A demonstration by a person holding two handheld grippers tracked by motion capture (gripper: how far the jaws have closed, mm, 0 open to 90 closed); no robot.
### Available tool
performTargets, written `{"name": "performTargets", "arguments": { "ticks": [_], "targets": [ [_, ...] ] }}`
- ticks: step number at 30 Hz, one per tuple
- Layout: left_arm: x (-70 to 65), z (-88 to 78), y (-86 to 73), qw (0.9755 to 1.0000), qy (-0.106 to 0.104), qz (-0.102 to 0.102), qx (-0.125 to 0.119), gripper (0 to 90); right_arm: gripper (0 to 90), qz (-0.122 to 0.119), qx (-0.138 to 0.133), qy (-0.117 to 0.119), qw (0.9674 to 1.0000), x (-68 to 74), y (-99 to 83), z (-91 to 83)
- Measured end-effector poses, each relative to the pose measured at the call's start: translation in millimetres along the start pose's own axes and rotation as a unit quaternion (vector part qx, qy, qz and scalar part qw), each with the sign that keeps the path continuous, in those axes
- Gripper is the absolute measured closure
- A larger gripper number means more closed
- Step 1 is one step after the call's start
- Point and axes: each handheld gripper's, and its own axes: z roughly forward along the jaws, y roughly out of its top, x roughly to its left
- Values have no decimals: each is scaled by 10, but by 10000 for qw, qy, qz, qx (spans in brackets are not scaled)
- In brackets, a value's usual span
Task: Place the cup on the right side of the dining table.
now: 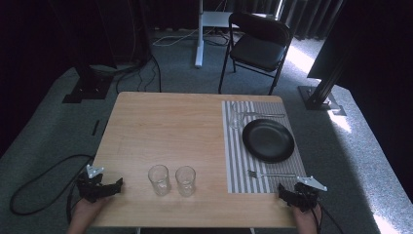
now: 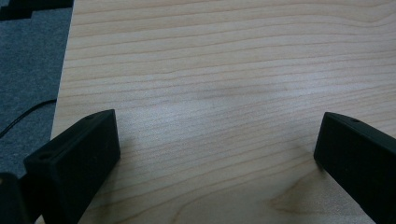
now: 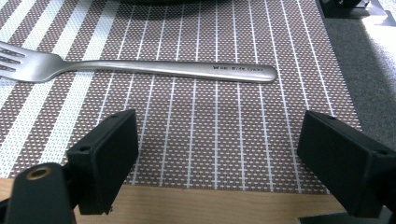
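Lying crosswise before the gaping right tool (image 3: pixel 217 154), fork (image 3: pixel 140 67), tines leftward; left tool (image 2: pixel 217 154) gaping too.

Two empty clear glasses (image 1: pixel 172 180) stand upright near the bench's (image 1: pixel 165 126) front edge; a fork (image 3: pixel 140 67) lies on a striped placemat (image 3: pixel 210 140).

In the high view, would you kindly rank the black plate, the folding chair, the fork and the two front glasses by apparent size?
1. Folding chair, though farthest away.
2. Black plate.
3. Fork, long but thin.
4. Left glass and right glass: alike, unranked.
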Motion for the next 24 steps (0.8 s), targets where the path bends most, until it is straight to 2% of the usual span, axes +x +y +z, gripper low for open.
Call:
{"name": "performTargets", "arguments": {
  "ticks": [24],
  "targets": [
    [1, -1, 0, 10000, -2, 9, 6, 6, 116, -18, 22, 1, 10000, 3, 8, 11]
  ]
}}
